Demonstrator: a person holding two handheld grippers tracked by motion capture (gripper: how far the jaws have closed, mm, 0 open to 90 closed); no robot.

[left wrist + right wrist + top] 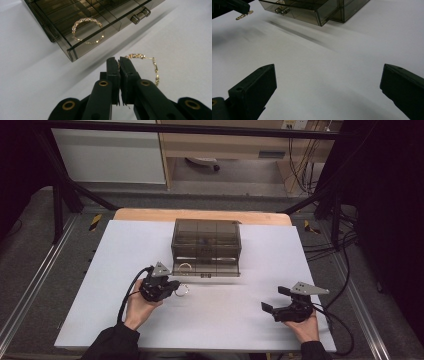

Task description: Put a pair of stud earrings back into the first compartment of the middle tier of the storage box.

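L gripper [119, 62] pinches a thin gold bracelet [150, 65] at its beaded top, just above the table beside the smoky box's open drawer [97, 37]. Looks light, floppy, snag-prone; best gripped on the beaded part. R gripper [328, 82] wide open, holding nothing

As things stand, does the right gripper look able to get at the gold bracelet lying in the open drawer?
Probably yes. The right gripper hovers open and empty over bare table, and the smoked-plastic drawer is pulled out and open on top, with the bracelet in the drawer uncovered. The left gripper, shut on a second bracelet, sits nearby and could crowd the approach.
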